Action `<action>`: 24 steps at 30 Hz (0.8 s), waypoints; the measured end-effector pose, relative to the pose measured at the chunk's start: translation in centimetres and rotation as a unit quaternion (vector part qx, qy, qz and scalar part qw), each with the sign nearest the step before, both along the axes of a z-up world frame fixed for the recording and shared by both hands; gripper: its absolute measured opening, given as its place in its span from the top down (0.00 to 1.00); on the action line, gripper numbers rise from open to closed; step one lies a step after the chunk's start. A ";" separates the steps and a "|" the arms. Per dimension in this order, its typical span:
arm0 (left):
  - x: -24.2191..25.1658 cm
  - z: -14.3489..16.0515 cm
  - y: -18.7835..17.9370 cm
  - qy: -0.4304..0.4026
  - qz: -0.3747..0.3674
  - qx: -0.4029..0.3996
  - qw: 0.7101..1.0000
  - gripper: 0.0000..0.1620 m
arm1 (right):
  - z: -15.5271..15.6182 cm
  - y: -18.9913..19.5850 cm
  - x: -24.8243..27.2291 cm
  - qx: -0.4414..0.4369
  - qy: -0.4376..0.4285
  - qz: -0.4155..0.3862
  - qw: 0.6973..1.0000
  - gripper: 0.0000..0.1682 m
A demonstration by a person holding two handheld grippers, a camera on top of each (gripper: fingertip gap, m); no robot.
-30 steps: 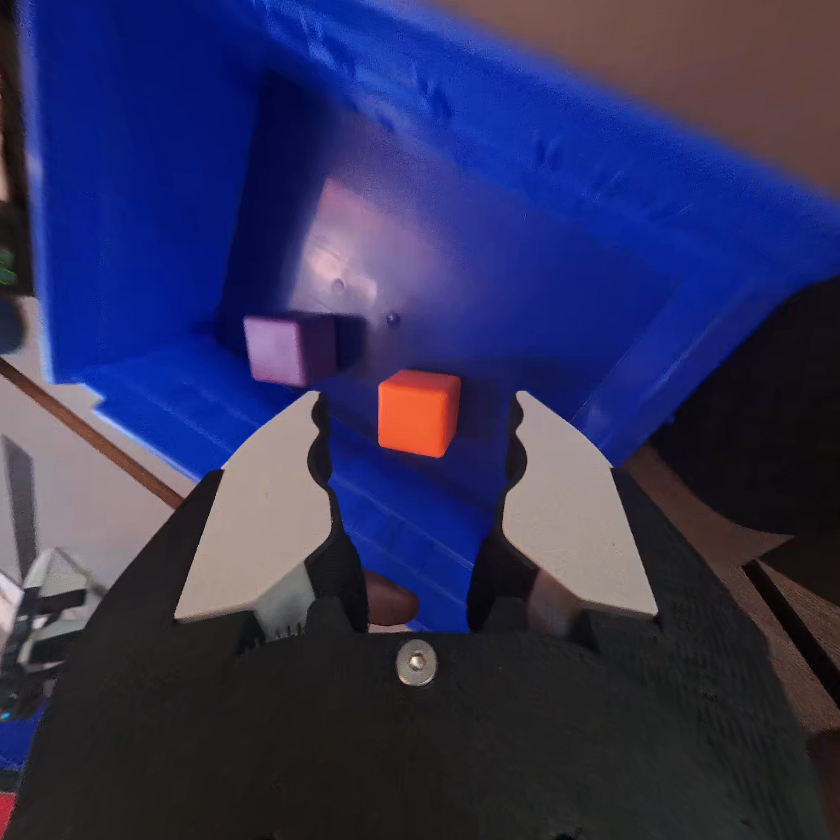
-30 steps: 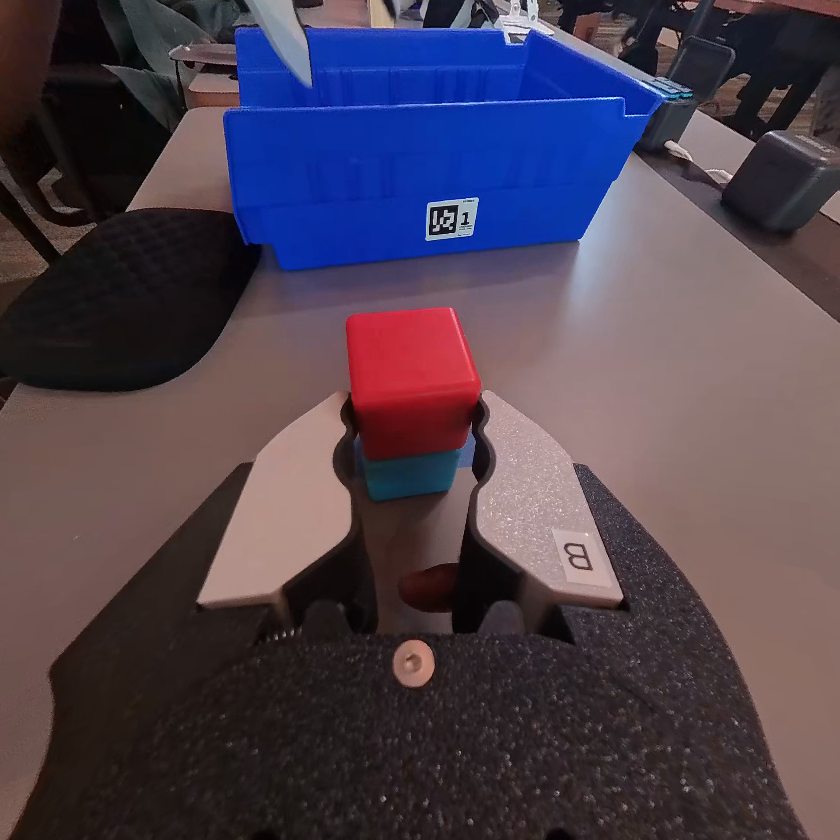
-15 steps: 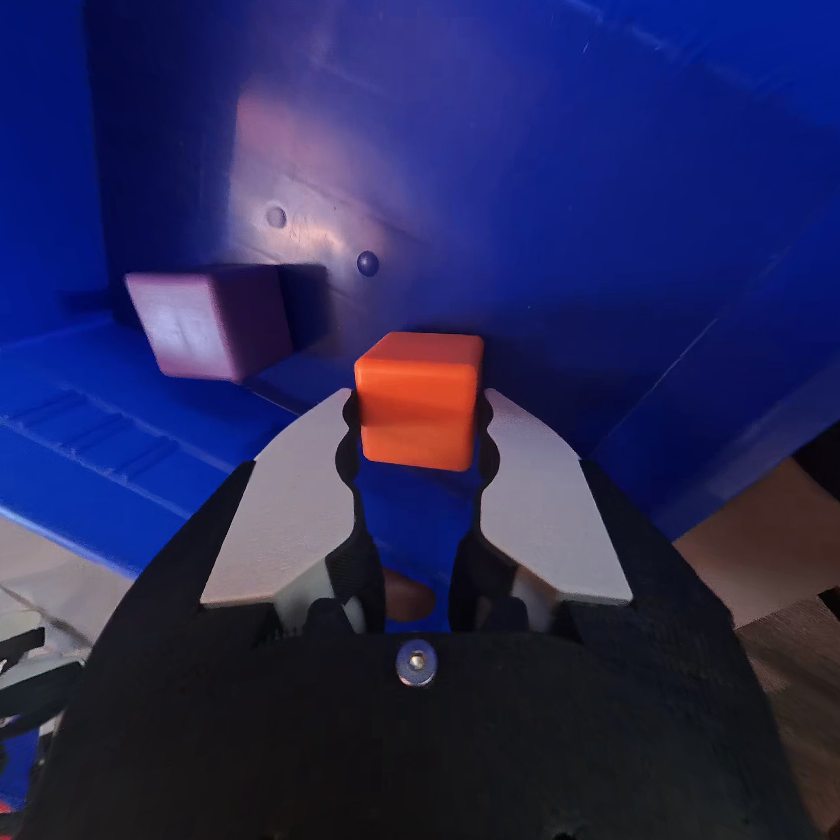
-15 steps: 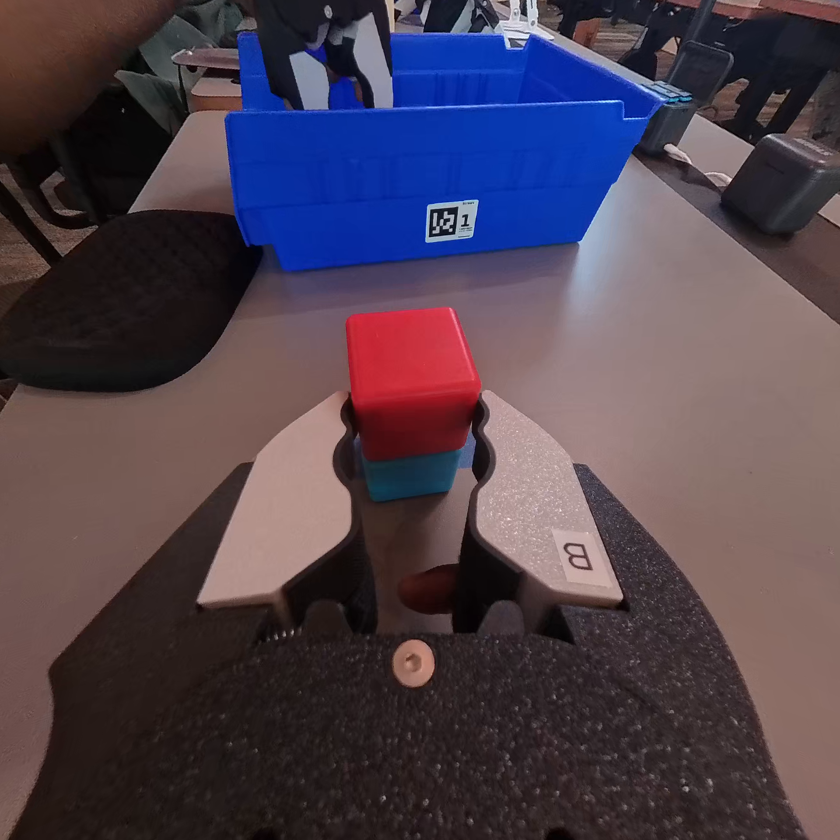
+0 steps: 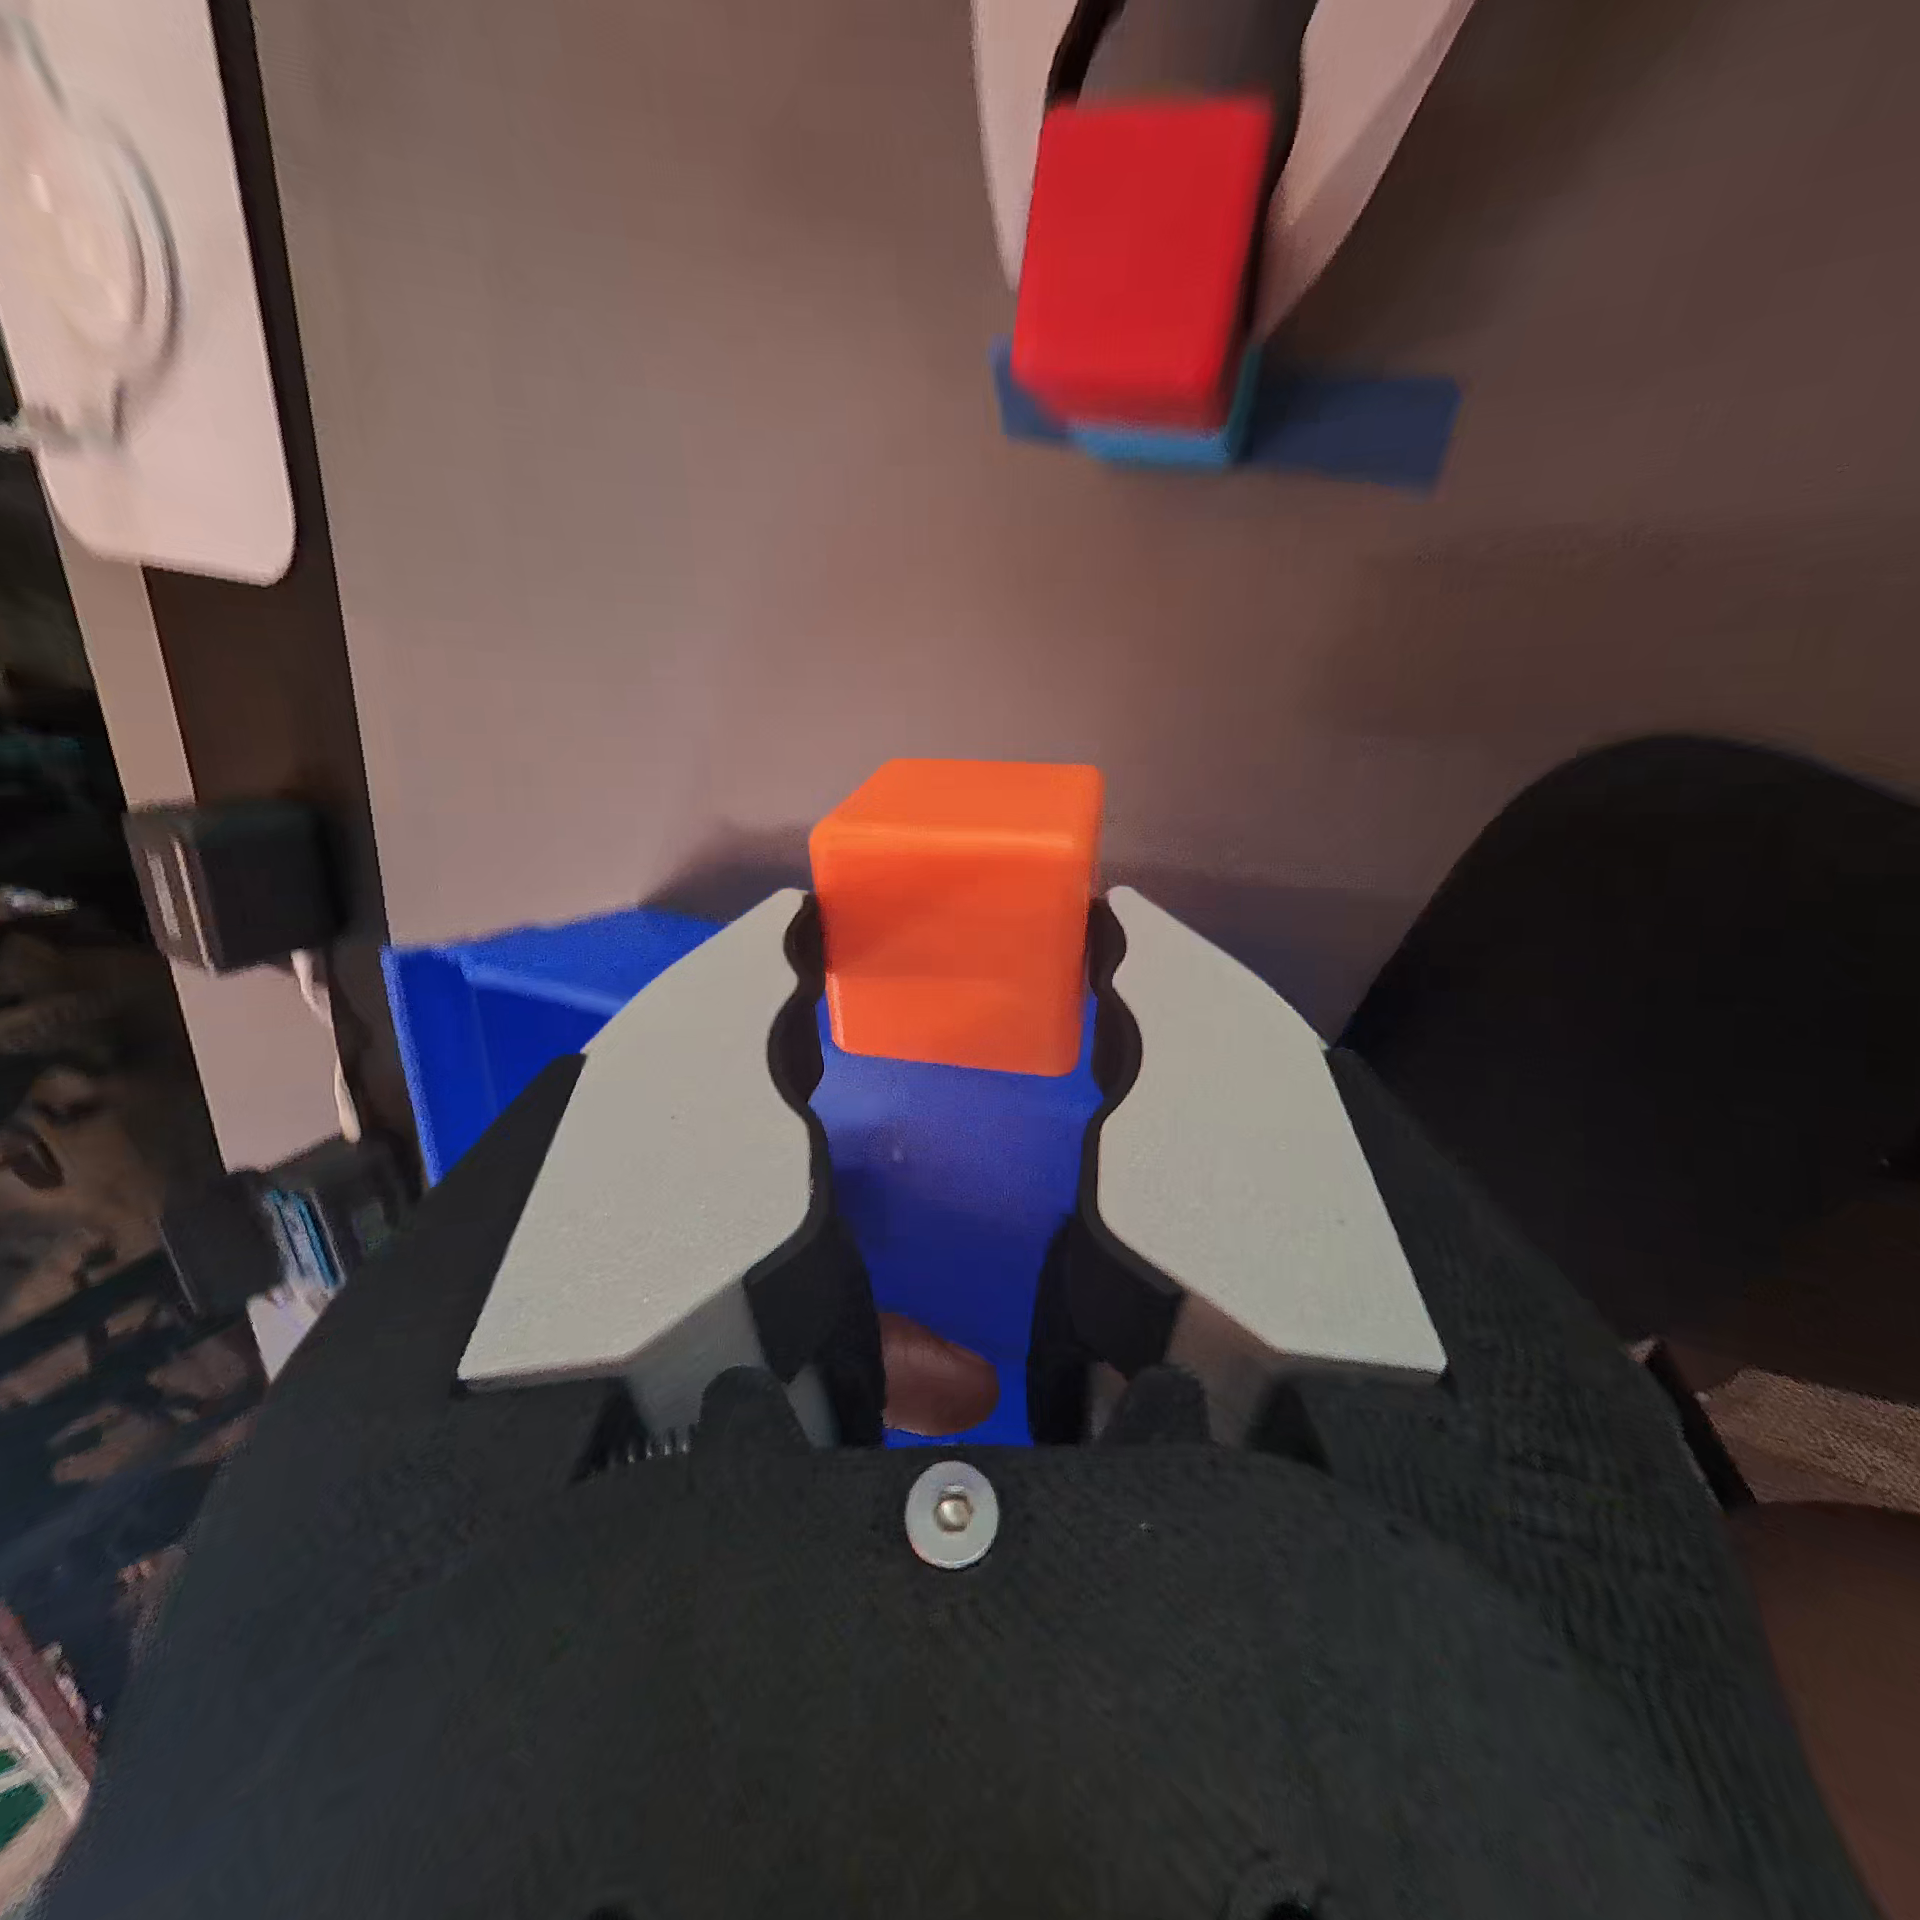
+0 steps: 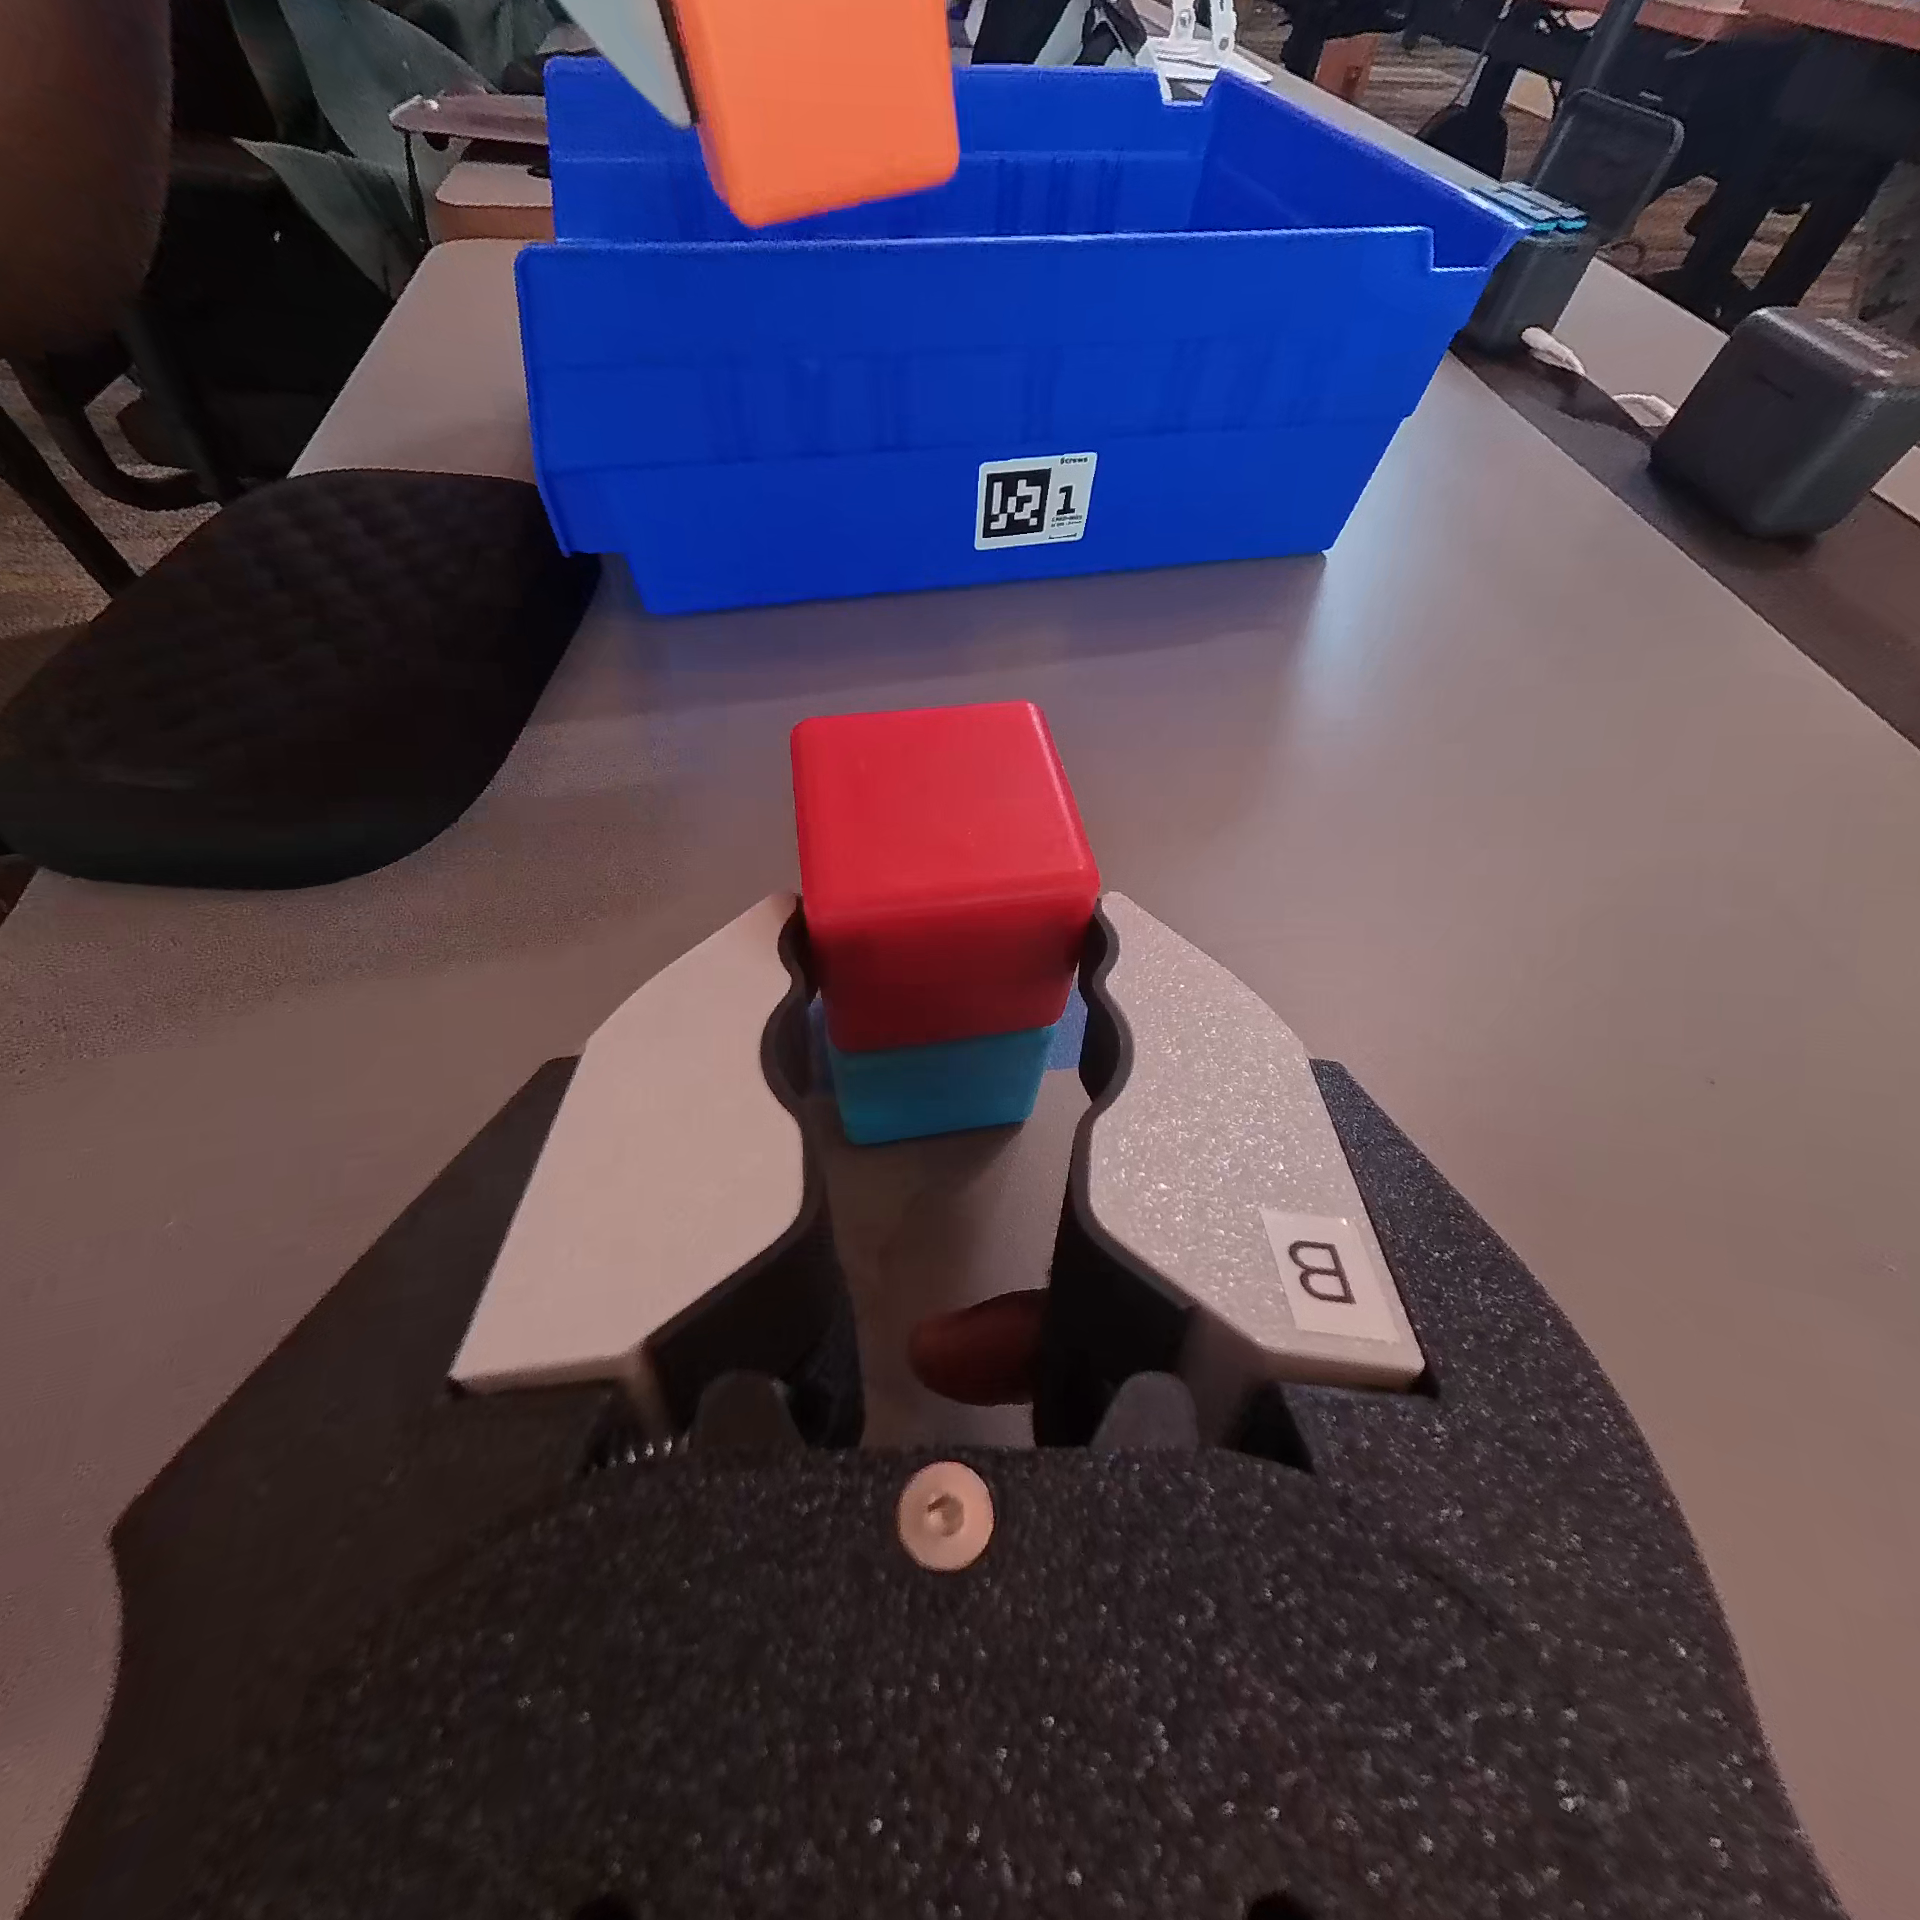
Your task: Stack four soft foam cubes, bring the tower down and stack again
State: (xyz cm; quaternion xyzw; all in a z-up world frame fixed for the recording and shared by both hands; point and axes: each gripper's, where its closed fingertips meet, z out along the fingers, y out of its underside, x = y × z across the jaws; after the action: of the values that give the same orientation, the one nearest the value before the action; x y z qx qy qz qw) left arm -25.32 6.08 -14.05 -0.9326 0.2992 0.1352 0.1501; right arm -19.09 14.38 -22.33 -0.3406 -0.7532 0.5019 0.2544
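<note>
Left gripper [image 5: 954,971] clamped on orange foam cube [image 5: 956,920], aloft above blue bin [image 6: 977,416]. Right gripper [image 6: 940,971] pinching red cube [image 6: 940,868], seated on teal cube [image 6: 935,1086], nearer on grey table [image 6: 1455,883].

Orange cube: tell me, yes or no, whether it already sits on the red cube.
No: in the right wrist view the orange cube hangs in the air above the blue bin, apart from the red cube.

Grey table [image 6: 1455,831] w/ blue bin [image 6: 935,343], teal cube [image 6: 935,1086], black cushion [image 6: 281,665].
</note>
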 end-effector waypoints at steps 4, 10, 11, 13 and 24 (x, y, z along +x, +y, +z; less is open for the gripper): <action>2.6 -1.3 3.9 0.011 -0.049 -0.016 0.999 0.70 | 0.0 0.0 0.0 0.001 0.000 0.000 1.000 0.71; 5.3 -2.8 7.3 -0.018 -0.088 -0.039 0.995 0.70 | 0.0 0.0 0.0 0.003 -0.001 0.000 1.000 0.71; 5.5 -3.0 7.5 -0.018 -0.091 -0.045 0.995 0.70 | 0.0 0.0 0.0 0.003 -0.001 0.000 1.000 0.71; 5.5 -3.5 7.9 -0.012 -0.093 -0.054 0.994 0.70 | 0.0 0.0 0.0 0.003 -0.001 0.000 1.000 0.71; 6.5 -3.8 8.6 -0.033 -0.082 -0.060 0.994 0.69 | -0.1 0.1 0.0 0.002 -0.003 -0.002 1.000 0.71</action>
State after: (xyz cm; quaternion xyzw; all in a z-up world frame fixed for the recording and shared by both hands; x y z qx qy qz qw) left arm -18.82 14.71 -17.90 -0.9162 0.3771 0.0736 0.1142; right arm -19.10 14.44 -22.39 -0.3432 -0.7542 0.4988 0.2541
